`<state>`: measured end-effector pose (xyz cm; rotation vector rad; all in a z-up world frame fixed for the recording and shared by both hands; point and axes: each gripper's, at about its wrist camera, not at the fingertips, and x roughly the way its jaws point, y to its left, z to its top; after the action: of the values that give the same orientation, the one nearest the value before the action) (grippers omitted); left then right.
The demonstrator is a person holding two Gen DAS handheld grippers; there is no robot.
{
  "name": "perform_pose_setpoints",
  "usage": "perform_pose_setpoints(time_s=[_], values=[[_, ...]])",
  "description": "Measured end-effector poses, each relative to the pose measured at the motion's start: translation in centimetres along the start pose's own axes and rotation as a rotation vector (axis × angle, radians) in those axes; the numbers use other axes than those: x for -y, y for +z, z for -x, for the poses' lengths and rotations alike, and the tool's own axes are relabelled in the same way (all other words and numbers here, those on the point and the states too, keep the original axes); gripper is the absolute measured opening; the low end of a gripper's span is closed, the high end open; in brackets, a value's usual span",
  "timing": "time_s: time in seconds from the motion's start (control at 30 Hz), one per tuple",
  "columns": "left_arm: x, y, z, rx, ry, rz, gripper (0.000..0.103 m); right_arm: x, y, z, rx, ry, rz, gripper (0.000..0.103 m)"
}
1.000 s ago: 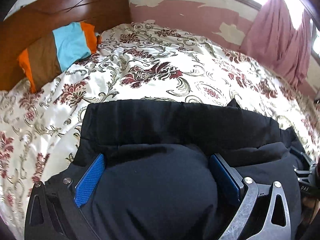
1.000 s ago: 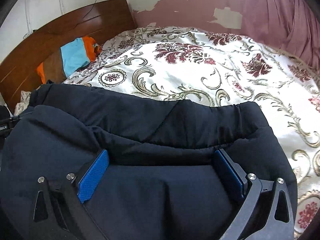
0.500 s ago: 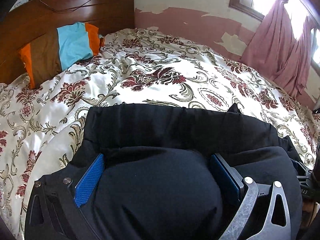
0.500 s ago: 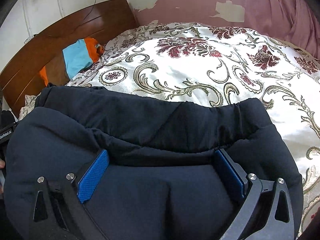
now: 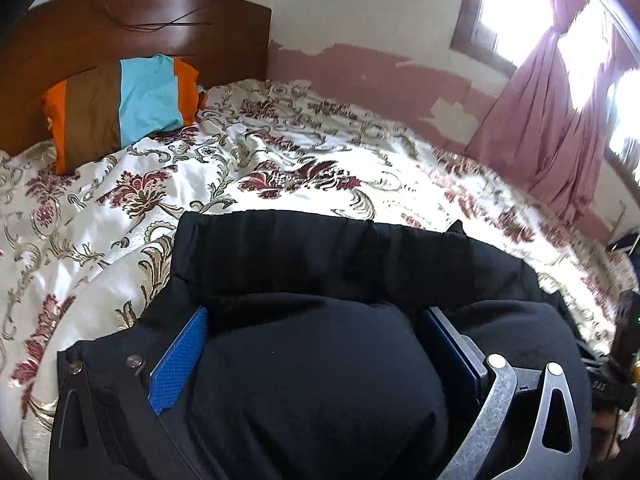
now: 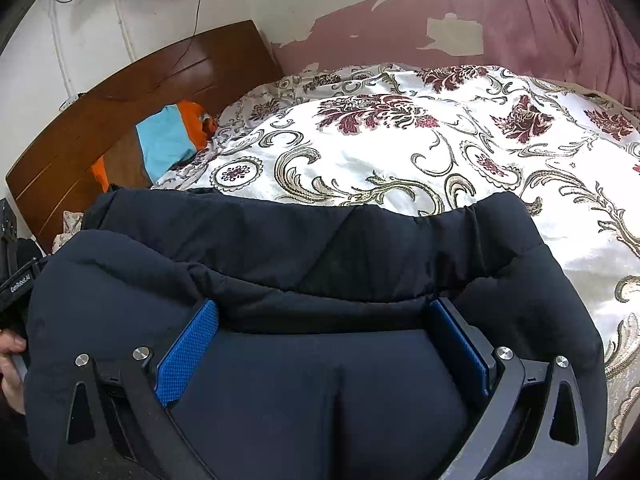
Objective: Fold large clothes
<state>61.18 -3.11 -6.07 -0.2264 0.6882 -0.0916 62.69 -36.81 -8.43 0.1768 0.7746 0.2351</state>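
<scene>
1. Here, a bulky dark padded garment [image 5: 320,360] fills the lower half of both wrist views, lying on a bed with a floral bedspread [image 5: 280,160].
2. In the left view, the left gripper [image 5: 316,344] has its jaws spread wide, and a rounded bulge of the dark cloth sits between the blue pads [image 5: 180,360]. They flank the fabric, though whether they press it I cannot tell.
3. In the right view, the right gripper [image 6: 320,344] is likewise wide open, with a flatter stretch of the cloth lying between its jaws.
4. Both tools rest along the near fold, probably to steady the puffy layers so they stay doubled over.
5. At upper left of the left view, a striped pillow [image 5: 120,108] leans on a wooden headboard [image 5: 140,20]; a pink curtain [image 5: 552,120] hangs at upper right.
</scene>
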Motion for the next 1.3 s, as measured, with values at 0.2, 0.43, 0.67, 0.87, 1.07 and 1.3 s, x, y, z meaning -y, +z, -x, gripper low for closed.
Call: perform_pose_setpoints(time_s=[0.2, 0.43, 0.67, 0.87, 1.07, 1.3], values=[[-0.8, -0.4, 0.7, 0.036, -0.068, 0.037, 0.103, -0.1, -0.2, 0.6, 0.023, -0.004, 0.003, 0.102], [-2.4, -1.2, 1.9, 0.082, -0.16, 0.097, 0.103, -0.7, -0.6, 1.7, 0.057, -0.047, 0.024, 0.102], [-2.9, -1.3, 3.3, 0.078, -0.145, 0.135, 0.103, -1.2, -0.7, 2.3, 0.062, -0.144, 0.047, 0.102], [-3.9, 0.0, 7.1, 0.02, -0.143, 0.365, 0.103, -5.3, -1.7, 6.0, 0.215, -0.469, 0.194, 0.102], [-4.0, -0.5, 13.7, 0.092, -0.018, 0.337, 0.103, -12.6, -4.4, 10.2, 0.297, -0.503, 0.538, 0.102], [-6.2, -3.3, 17.9, 0.129, 0.143, 0.246, 0.103, -13.3, -7.4, 15.1, 0.219, -0.377, 0.537, 0.102]])
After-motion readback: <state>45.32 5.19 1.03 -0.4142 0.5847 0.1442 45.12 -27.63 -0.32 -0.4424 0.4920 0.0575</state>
